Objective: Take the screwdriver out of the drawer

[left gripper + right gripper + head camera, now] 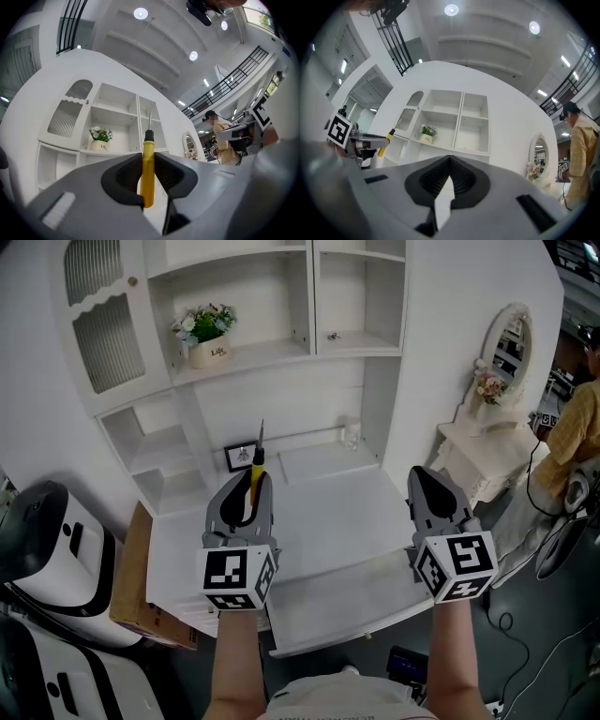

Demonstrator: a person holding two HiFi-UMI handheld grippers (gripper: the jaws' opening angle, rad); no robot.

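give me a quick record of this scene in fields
left gripper: shut on the screwdriver, held above the desk
screwdriver: yellow handle clamped between the jaws, metal shaft sticking out past the tips, clear of the drawer
right gripper: shut, nothing in it
drawer: pulled out below the desk top
shelf: flower pot
task state: screwdriver is out of the drawer, in the left gripper
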